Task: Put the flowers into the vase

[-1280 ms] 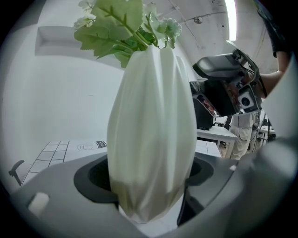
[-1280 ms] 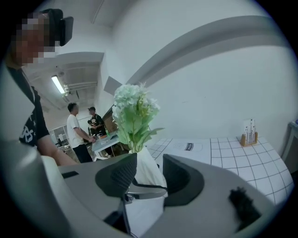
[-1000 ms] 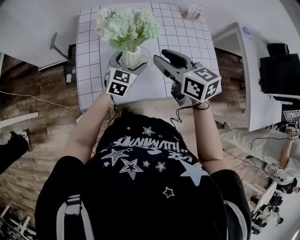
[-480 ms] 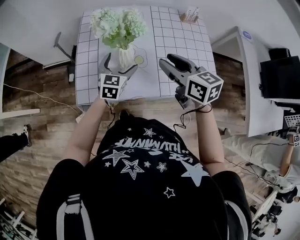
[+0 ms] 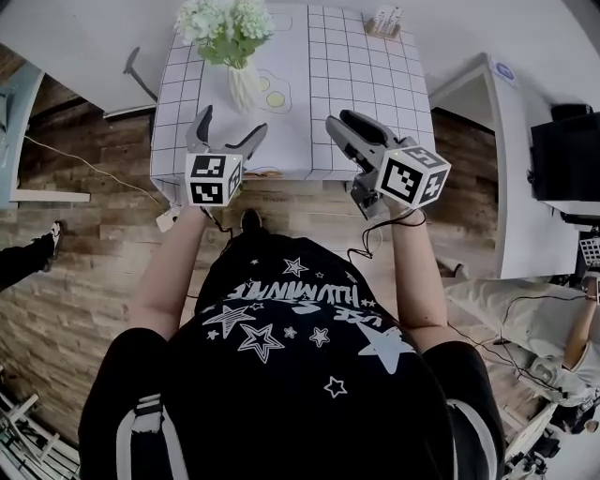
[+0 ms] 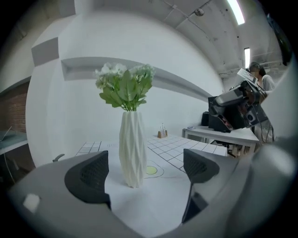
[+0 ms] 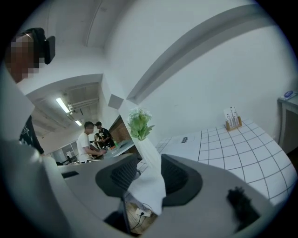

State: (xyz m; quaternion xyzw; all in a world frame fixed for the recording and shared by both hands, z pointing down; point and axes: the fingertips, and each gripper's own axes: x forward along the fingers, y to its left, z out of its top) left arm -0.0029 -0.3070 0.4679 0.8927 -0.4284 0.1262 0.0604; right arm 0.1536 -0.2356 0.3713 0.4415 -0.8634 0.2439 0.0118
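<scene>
A white ribbed vase (image 5: pixel 242 84) stands upright on the gridded white table (image 5: pixel 366 84), with pale green flowers (image 5: pixel 225 23) in it. My left gripper (image 5: pixel 228 127) hovers at the table's front edge, short of the vase and apart from it. It is open; its jaws have just been closing a little, with nothing between them. In the left gripper view the vase (image 6: pixel 132 148) and flowers (image 6: pixel 125 83) show ahead, beyond the left gripper (image 6: pixel 145 173). My right gripper (image 5: pixel 339 122), to the right, is open and empty. The right gripper view shows the vase (image 7: pixel 148 155) far off through the right gripper (image 7: pixel 149 179).
A small wooden holder (image 5: pixel 384 21) stands at the table's far right corner. A yellow-green ring mark (image 5: pixel 277 97) lies beside the vase. A white side desk (image 5: pixel 511 150) with a black monitor (image 5: pixel 567 155) is at the right. People (image 7: pixel 88 142) stand in the background. Wooden floor surrounds the table.
Both grippers have drawn back from the vase to the table's front edge. The left jaws, which flanked the vase, are now clear of it. The vase stays standing.
</scene>
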